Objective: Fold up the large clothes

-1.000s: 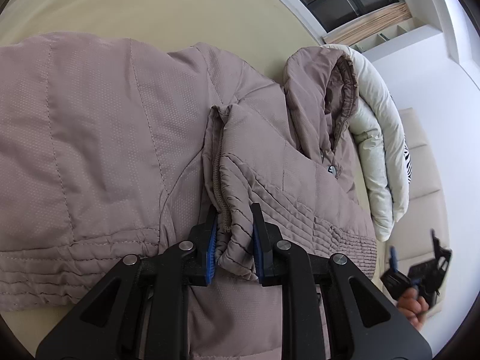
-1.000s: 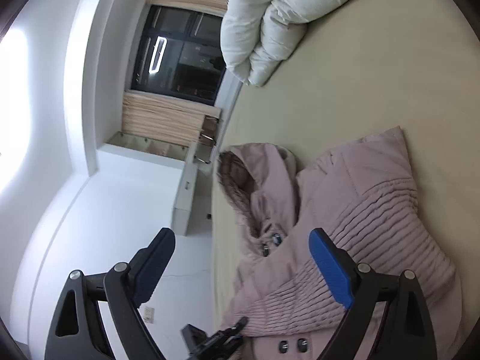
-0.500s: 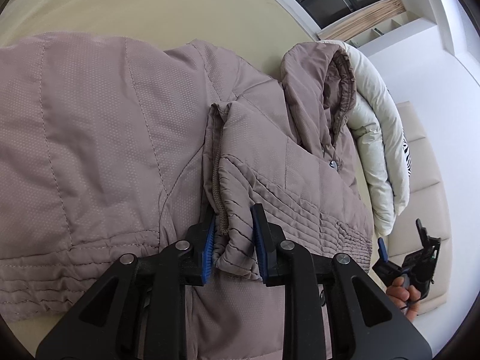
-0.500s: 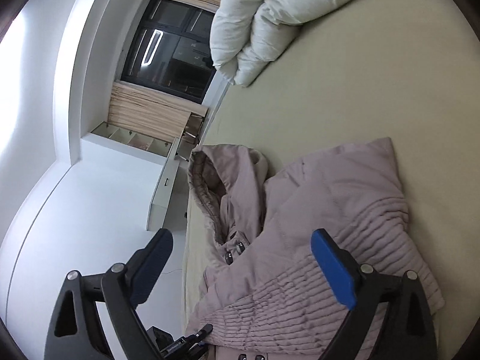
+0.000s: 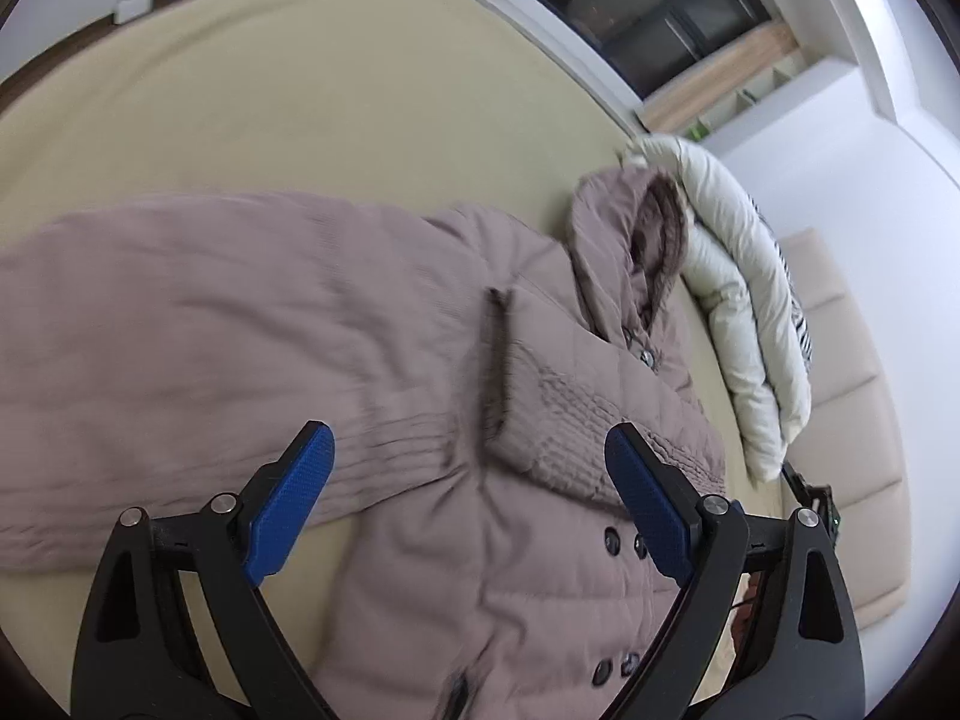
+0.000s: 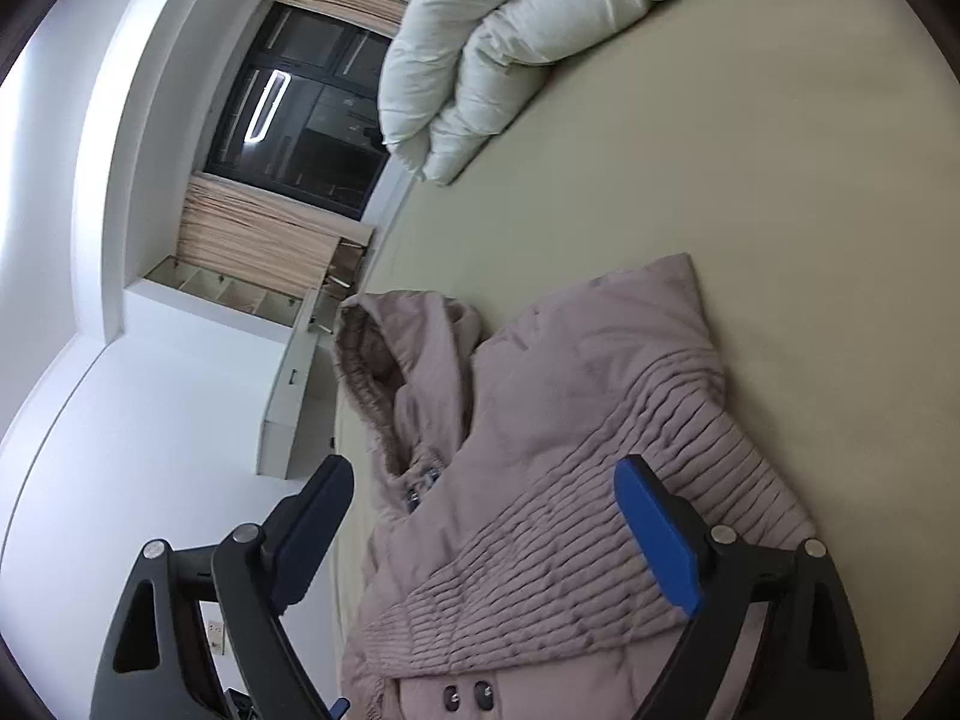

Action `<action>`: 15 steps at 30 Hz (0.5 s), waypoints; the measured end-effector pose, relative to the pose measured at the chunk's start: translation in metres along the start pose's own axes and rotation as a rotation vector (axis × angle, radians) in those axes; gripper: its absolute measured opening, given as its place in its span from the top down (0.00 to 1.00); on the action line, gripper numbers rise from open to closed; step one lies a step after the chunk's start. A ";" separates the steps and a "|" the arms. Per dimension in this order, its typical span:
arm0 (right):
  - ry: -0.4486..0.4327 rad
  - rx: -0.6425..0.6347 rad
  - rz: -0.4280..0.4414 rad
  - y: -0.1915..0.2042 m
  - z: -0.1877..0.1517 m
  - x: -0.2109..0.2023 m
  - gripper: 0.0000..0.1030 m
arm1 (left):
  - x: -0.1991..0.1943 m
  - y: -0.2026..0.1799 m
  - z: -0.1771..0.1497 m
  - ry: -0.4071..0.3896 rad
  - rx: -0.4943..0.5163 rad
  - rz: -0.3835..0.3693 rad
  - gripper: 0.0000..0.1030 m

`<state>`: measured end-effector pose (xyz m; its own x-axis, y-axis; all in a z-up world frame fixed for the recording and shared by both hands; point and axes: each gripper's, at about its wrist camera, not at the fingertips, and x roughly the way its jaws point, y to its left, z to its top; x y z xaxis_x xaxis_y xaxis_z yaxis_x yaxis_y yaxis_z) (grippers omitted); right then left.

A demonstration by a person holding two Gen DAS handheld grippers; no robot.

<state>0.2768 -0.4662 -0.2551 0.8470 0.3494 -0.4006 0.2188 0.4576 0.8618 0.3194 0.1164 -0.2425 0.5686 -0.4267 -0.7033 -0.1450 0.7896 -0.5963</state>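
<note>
A mauve padded hooded coat (image 5: 336, 324) lies spread on the beige bed (image 5: 288, 96). One sleeve is folded across its chest, ribbed cuff (image 5: 576, 420) near the buttons; the fur-lined hood (image 5: 636, 252) points to the far side. My left gripper (image 5: 468, 504) is open and empty, raised above the coat's middle. In the right wrist view the coat (image 6: 576, 432) lies with a sleeve folded over it. My right gripper (image 6: 480, 534) is open and empty above the ribbed cuff (image 6: 600, 528).
A rolled white duvet (image 5: 738, 300) lies past the hood along the bed's far side; it also shows in the right wrist view (image 6: 516, 48). A beige padded headboard (image 5: 852, 396) stands at the right. A dark window (image 6: 300, 114) and white shelves lie beyond the bed.
My left gripper has let go of the sleeve cuff, opened wide and lifted back from the coat. The cuff now rests on the coat's chest. My right gripper stayed open and shifted slightly.
</note>
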 end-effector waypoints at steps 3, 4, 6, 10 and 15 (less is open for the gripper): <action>0.029 -0.037 0.049 0.019 -0.023 -0.015 0.11 | -0.059 0.040 -0.016 -0.108 -0.076 0.051 0.10; 0.036 -0.044 0.066 0.023 -0.032 -0.019 0.09 | -0.077 0.056 -0.023 -0.136 -0.114 0.058 0.10; 0.061 -0.043 0.087 0.029 -0.052 -0.023 0.08 | -0.111 0.089 -0.040 -0.197 -0.202 0.084 0.11; 0.130 -0.032 0.096 0.034 -0.091 -0.018 0.08 | -0.155 0.145 -0.078 -0.293 -0.367 0.137 0.11; 0.204 -0.011 0.081 0.027 -0.135 -0.006 0.08 | -0.178 0.198 -0.116 -0.392 -0.580 0.150 0.11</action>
<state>0.2122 -0.3462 -0.2712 0.7459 0.5429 -0.3860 0.1481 0.4298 0.8907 0.0953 0.2976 -0.2801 0.7421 -0.0559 -0.6679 -0.5897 0.4194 -0.6902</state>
